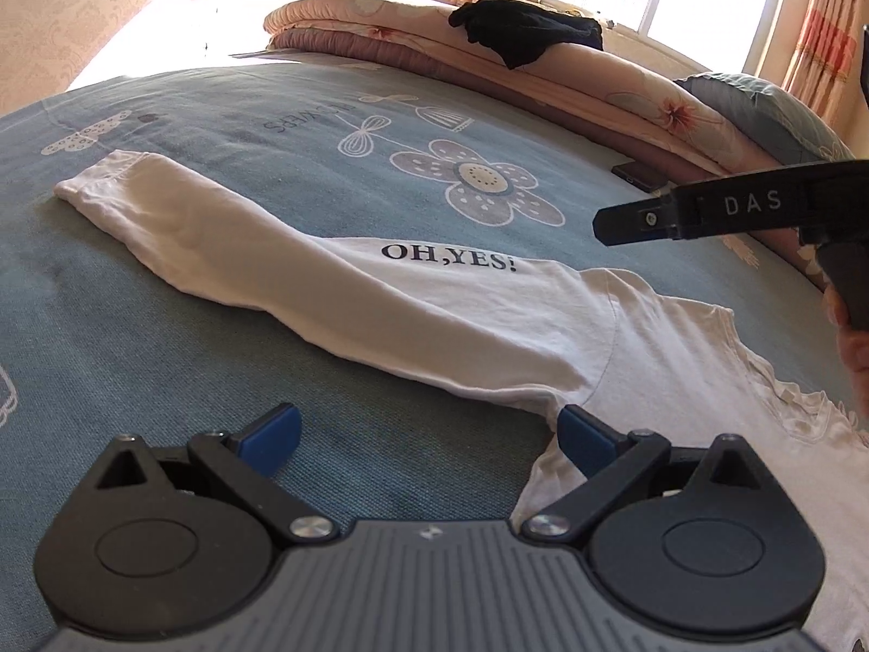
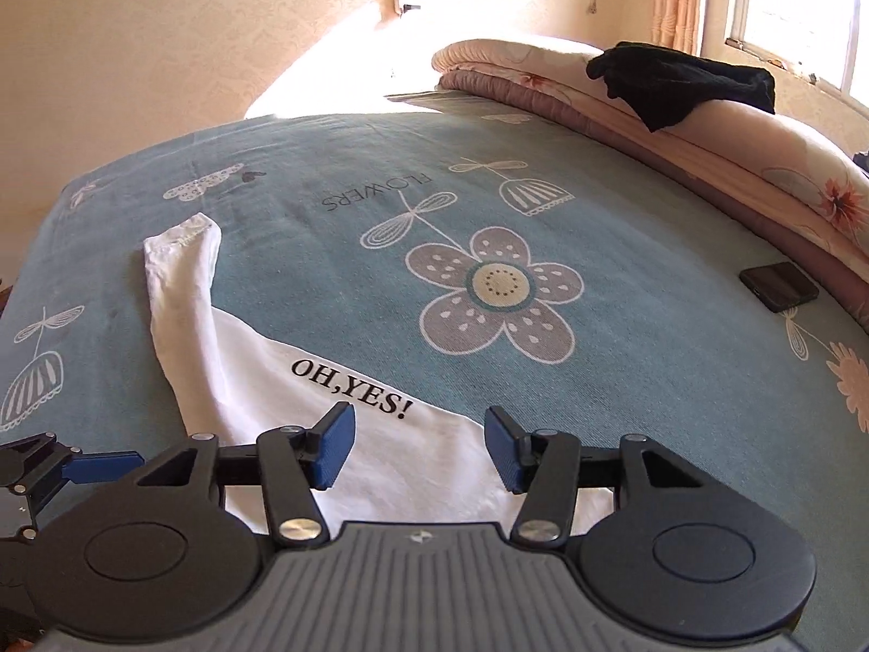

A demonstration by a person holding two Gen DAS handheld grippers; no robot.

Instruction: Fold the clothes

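Note:
A white long-sleeved shirt (image 1: 489,315) printed "OH,YES!" lies flat on the blue flowered bedsheet (image 1: 326,108), one sleeve (image 1: 179,228) stretched out to the left. My left gripper (image 1: 429,434) is open low over the sheet at the shirt's underarm; its right pad (image 1: 586,437) is at the cloth's edge. In the right wrist view my right gripper (image 2: 418,448) hovers open above the shirt (image 2: 402,467) just below the print, with nothing between its pads. One black finger (image 1: 624,223) of the right gripper shows in the left wrist view, raised above the shirt.
Folded pink quilts (image 2: 706,136) line the far side of the bed with a black garment (image 2: 684,81) on top. A dark phone (image 2: 779,285) lies on the sheet near them. A grey pillow (image 1: 760,103), a window and curtains stand behind. A person's hand (image 1: 852,348) shows at the right edge.

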